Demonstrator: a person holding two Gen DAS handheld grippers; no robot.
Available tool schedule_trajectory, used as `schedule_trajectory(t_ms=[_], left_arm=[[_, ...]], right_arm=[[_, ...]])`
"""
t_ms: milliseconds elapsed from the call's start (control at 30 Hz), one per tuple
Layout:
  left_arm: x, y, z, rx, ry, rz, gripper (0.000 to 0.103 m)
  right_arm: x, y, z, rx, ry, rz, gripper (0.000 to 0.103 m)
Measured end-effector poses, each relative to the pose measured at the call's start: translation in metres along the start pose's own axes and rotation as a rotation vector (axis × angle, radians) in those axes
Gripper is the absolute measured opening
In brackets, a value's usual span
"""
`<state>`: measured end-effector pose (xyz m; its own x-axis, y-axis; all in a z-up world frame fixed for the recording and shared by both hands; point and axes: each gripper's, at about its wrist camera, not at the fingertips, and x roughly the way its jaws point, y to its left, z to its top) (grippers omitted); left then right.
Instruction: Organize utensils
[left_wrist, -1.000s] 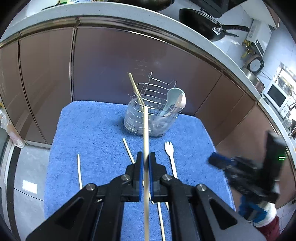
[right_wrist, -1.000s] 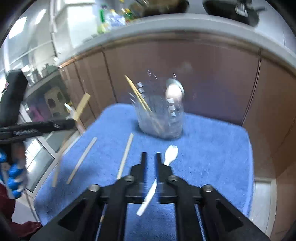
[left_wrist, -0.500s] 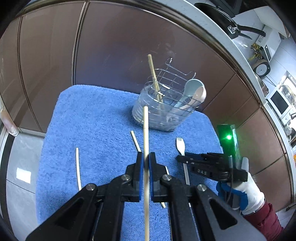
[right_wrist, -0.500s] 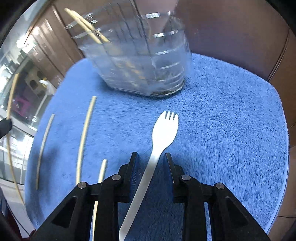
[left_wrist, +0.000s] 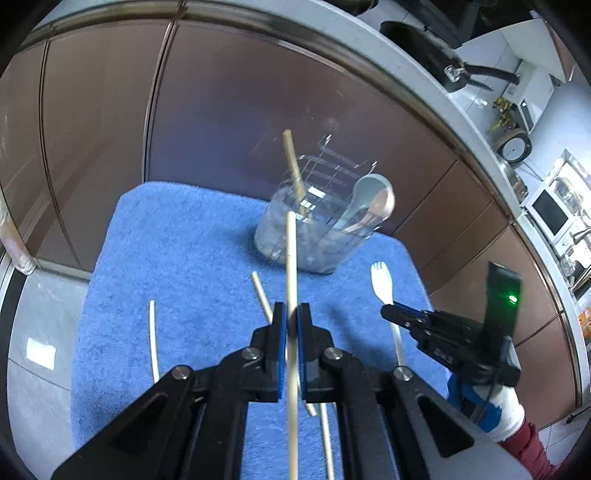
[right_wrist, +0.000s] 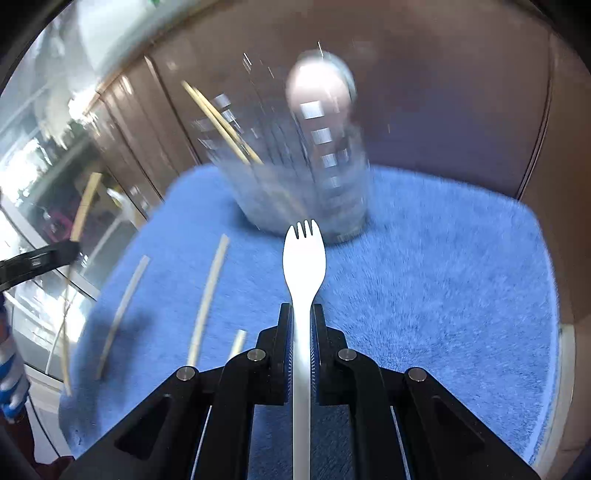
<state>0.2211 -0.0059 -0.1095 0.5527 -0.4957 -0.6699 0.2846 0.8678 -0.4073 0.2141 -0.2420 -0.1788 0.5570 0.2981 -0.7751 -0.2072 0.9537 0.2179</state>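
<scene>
My left gripper (left_wrist: 290, 314) is shut on a wooden chopstick (left_wrist: 291, 266) that points up toward the clear utensil holder (left_wrist: 317, 236). The holder stands at the back of the blue towel (left_wrist: 184, 251) and holds one chopstick (left_wrist: 293, 170) and a pale spoon (left_wrist: 369, 195). My right gripper (right_wrist: 303, 314) is shut on the handle of a white plastic fork (right_wrist: 304, 254), tines toward the blurred holder (right_wrist: 295, 173). In the left wrist view the right gripper (left_wrist: 393, 314) grips the fork (left_wrist: 382, 284) on the towel's right side.
Loose chopsticks lie on the towel (right_wrist: 443, 277): one at the left (left_wrist: 153, 339), one in the middle (left_wrist: 260, 295), also seen from the right (right_wrist: 208, 299). Brown cabinet doors (left_wrist: 221, 110) rise behind, with a counter and a black pan (left_wrist: 436, 55) above.
My right gripper has closed on the fork's handle and lifted it, tines now pointing at the holder. My left gripper still holds its chopstick, shifted slightly relative to the holder.
</scene>
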Motion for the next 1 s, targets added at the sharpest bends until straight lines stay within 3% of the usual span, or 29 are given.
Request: schedule_trajectory(t_ms=[233,500,700,1000], left_arm=[[-0.021,-0.027,0.034,0.031,-0.142,-0.044,0.005],[-0.024,-0.046,0.102,0.01,-0.389,-0.075,0.005],[0.004,-0.051,0.141,0.01,-0.533,-0.04,0.005],[0.07,-0.041,0.16,0.007,-0.613,0.079,0.005]], right_arm=[[-0.067,0.026,0.033,-0.046,-0.278,0.046,0.008],[-0.093,0.043,0.102,-0.054,-0.583,0.107,0.008],[-0.067,0.04,0.143,-0.053,-0.719,0.104,0.008],[-0.024,0.012,0.161,-0.05,-0.805,0.033,0.008]])
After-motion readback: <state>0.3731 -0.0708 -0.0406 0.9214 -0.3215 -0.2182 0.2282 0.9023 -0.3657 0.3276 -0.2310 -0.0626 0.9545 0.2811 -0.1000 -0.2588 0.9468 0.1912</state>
